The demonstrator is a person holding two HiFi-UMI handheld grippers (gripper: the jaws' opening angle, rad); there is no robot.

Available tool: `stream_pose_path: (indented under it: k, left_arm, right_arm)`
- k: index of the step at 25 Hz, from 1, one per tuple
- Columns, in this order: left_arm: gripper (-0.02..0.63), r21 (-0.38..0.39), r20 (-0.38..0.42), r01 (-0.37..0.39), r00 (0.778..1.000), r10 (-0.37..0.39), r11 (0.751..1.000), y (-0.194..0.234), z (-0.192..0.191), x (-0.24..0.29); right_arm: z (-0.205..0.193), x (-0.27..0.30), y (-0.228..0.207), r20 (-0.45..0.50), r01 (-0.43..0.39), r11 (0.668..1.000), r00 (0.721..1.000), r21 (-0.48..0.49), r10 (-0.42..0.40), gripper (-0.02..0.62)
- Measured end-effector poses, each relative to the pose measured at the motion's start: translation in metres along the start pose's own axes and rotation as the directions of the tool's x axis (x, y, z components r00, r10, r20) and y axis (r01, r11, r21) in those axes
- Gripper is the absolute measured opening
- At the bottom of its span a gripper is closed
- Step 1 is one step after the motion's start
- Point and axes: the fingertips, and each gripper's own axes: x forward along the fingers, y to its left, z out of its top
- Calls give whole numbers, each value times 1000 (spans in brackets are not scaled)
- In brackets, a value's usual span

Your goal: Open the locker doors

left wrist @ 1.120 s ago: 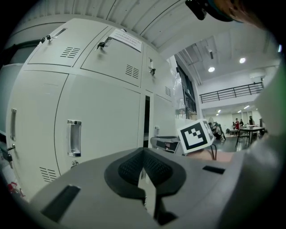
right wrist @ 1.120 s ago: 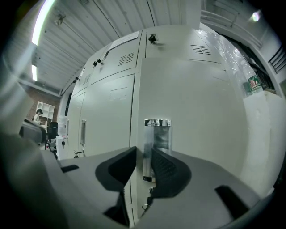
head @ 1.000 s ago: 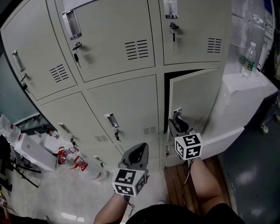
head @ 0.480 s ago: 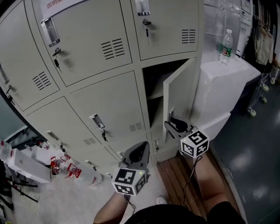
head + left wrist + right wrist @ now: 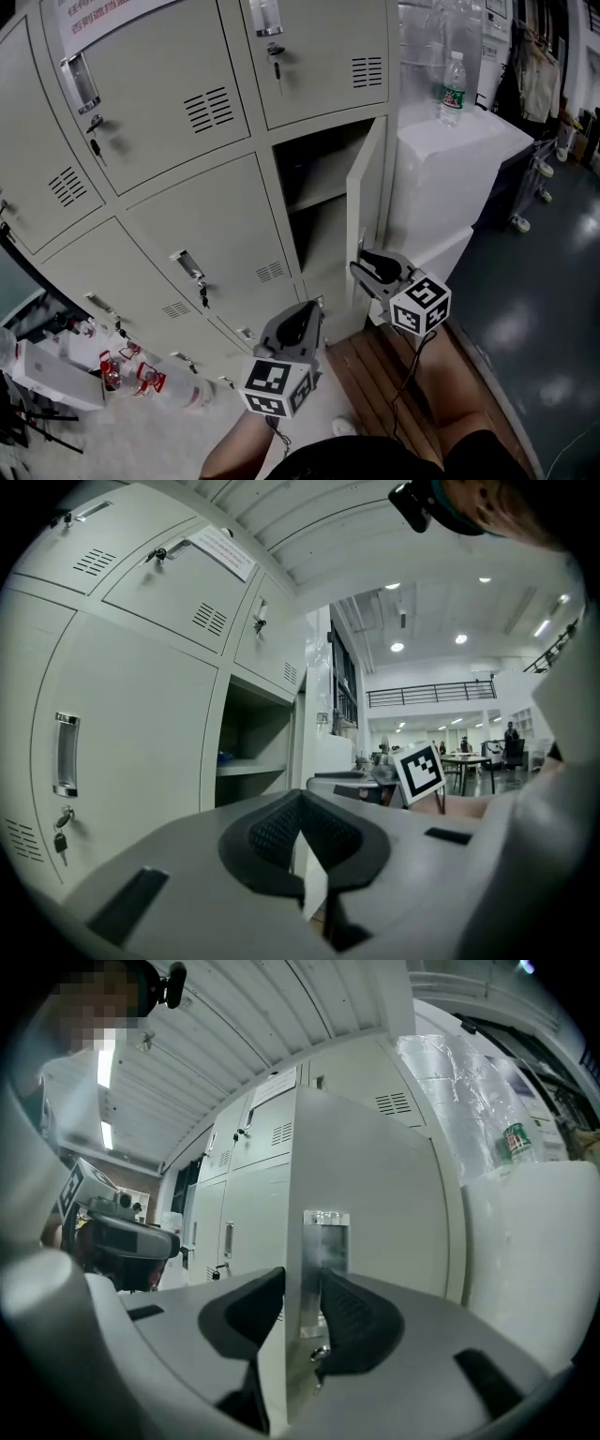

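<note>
The grey locker bank [image 5: 187, 225] fills the head view. Its middle-right door [image 5: 367, 202] stands swung out, and a shelf [image 5: 314, 192] shows inside. My right gripper [image 5: 369, 268] is at that door's free edge. In the right gripper view the door edge [image 5: 292, 1241] runs between the jaws [image 5: 300, 1312], beside the metal handle [image 5: 324, 1260]. The jaws are opening, and the pads no longer clearly press. My left gripper [image 5: 298, 323] hangs low before the closed lower lockers. Its jaws [image 5: 302, 832] are shut with nothing in them.
The neighbouring doors are closed, among them one with a handle and key [image 5: 190, 269]. A water bottle [image 5: 453, 89] stands on a white box [image 5: 450, 159] right of the lockers. Bottles and boxes [image 5: 131, 370] lie on the floor at left. A wooden pallet [image 5: 375, 361] lies under my arms.
The middle-right door has swung further out, showing more of the inside. My right gripper moved with its edge. The left gripper has stayed where it was.
</note>
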Motion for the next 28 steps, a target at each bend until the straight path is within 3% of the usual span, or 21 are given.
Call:
stream_pose_path:
  k: [10, 16, 18, 21, 23, 28]
  left_arm:
    - [2, -1, -3, 77, 997, -77, 997, -31, -2, 2]
    - [0, -1, -1, 109, 994, -109, 994, -44, -3, -1]
    - [0, 0, 1, 120, 993, -120, 993, -50, -3, -2]
    - [1, 3, -1, 135, 991, -135, 991, -59, -3, -4]
    - [0, 6, -2, 142, 990, -142, 990, -64, -3, -7]
    - [0, 12, 2, 138, 990, -138, 990, -69, 0, -14]
  right_arm:
    - [-3, -49, -19, -13, 158, 987, 987, -5, -158, 138]
    - [-4, -78, -31, 1, 274, 962, 962, 11, -274, 135]
    - [-3, -83, -32, 17, 301, 953, 953, 24, -301, 169]
    - [-7, -84, -36, -19, 368, 930, 930, -3, -368, 170]
    - [-11, -88, -40, -52, 422, 906, 905, -33, -423, 126]
    - [-15, -108, -54, -65, 505, 863, 861, 0, -504, 89]
